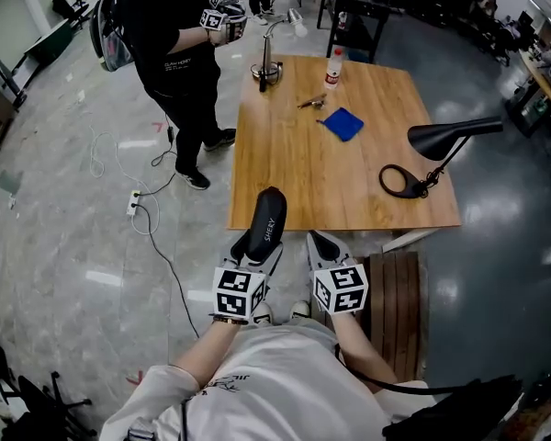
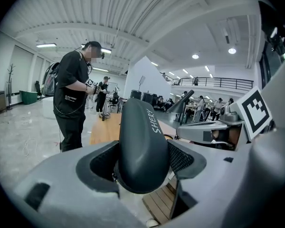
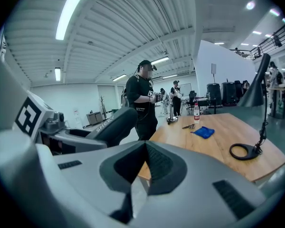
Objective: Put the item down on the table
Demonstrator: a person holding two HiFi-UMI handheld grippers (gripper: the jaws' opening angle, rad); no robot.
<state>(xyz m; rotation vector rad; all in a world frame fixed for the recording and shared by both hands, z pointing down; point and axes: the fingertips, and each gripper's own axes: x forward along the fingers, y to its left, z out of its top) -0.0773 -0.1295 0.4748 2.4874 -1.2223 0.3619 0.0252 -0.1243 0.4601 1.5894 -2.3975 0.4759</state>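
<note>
A dark grey oblong case (image 1: 267,216) with white lettering stands up out of my left gripper (image 1: 260,246), which is shut on its lower end. The case hangs over the near edge of the wooden table (image 1: 285,173), its top pointing toward the table's middle. The left gripper view shows the case (image 2: 141,144) wedged between both pads of the left gripper (image 2: 142,164). My right gripper (image 1: 320,243) is just to the right of it, short of the table edge. In its own view the right gripper (image 3: 144,151) is shut with nothing between the jaws.
On the table are a black desk lamp (image 1: 445,140) with ring base (image 1: 401,182), a blue cloth (image 1: 343,123), a bottle (image 1: 333,66), a small tool (image 1: 312,102) and a silver stand (image 1: 265,68). A person (image 1: 174,53) stands at the far left corner. A wooden bench (image 1: 397,306) is at my right.
</note>
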